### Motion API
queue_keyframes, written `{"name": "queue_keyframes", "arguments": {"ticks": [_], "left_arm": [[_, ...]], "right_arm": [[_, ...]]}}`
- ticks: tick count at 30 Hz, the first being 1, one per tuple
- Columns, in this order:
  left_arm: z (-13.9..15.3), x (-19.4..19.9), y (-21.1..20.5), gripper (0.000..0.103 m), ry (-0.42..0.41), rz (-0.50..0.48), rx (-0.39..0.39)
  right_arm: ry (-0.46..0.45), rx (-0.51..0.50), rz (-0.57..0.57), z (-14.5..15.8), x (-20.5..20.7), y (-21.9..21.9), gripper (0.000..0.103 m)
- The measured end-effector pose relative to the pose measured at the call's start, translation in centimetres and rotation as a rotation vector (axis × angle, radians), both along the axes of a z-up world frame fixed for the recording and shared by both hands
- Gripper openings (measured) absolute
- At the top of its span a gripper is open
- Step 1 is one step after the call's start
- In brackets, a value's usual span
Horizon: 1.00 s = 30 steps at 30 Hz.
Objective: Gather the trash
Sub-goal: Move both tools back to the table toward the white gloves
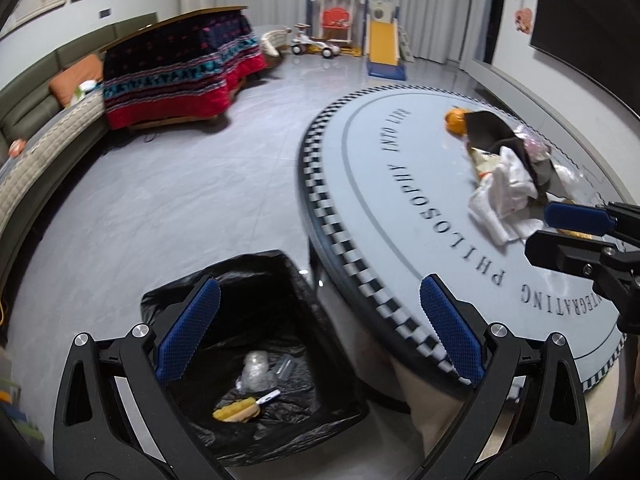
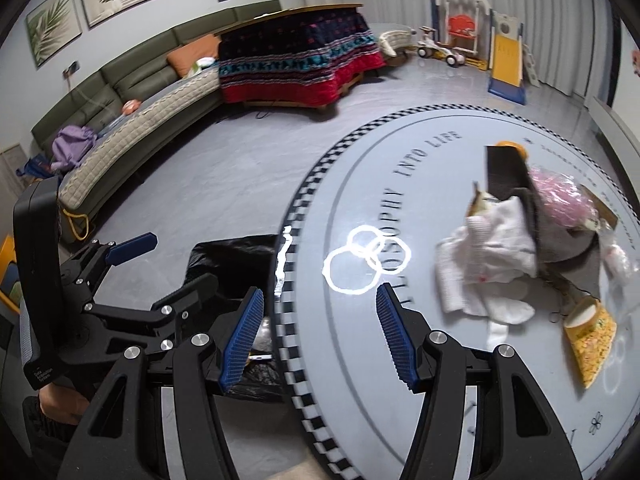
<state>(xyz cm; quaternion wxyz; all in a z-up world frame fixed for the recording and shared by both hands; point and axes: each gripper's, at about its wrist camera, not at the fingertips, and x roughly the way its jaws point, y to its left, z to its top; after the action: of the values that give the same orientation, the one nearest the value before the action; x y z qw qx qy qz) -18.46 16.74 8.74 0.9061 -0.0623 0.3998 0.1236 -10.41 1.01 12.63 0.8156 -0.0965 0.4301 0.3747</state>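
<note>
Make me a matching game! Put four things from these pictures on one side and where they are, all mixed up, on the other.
Things:
1. yellow corn cob
2. white cloth
3. orange cushion
4. yellow slide

Places:
A. on the green sofa
B. on the round table
C. inside the black bin bag
D. by the curtain at the far wall

Pairs: 1-C, 2-B, 3-A, 4-D

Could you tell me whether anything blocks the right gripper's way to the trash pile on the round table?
Nothing visible does. The right gripper is open and empty, and only bare tabletop lies between it and the trash pile. The bin beside the table is also open at the top.
</note>
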Motion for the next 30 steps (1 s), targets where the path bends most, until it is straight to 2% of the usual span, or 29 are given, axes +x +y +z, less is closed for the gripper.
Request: {"name": "queue_keyframes", "arguments": {"ticks": [10, 16, 22, 25, 27, 30], "left_arm": [[-0.6, 6.0, -5.9, 0.097, 0.035, -0.164, 0.009], [-1.9, 8.8, -7.9, 0.097, 0.064, -0.224, -0.008], [-3.4, 11.1, -9.6, 0.097, 0.094, -0.279, -0.034], [-4.1, 12.3, -10.4, 0.097, 0.108, -0.303, -0.041], [-4.5, 13.0, -11.1, 0.097, 0.116, -0.318, -0.049], [-4.9, 14.2, -11.9, 0.097, 0.124, -0.341, -0.058]], "right_arm": [[0.026, -0.039, -0.122, -1.4, 6.0, -4.7, 0.060], [0.050, -0.088, -0.124, -3.4, 8.9, -4.9, 0.057], [0.060, -0.161, -0.089, -5.4, 11.2, -3.0, 0.040], [0.060, -0.197, -0.083, -6.4, 12.0, -2.5, 0.024], [0.072, -0.190, -0.083, -6.7, 12.3, -2.7, 0.008], [0.089, -0.138, -0.097, -6.4, 12.7, -3.8, 0.003]]}}
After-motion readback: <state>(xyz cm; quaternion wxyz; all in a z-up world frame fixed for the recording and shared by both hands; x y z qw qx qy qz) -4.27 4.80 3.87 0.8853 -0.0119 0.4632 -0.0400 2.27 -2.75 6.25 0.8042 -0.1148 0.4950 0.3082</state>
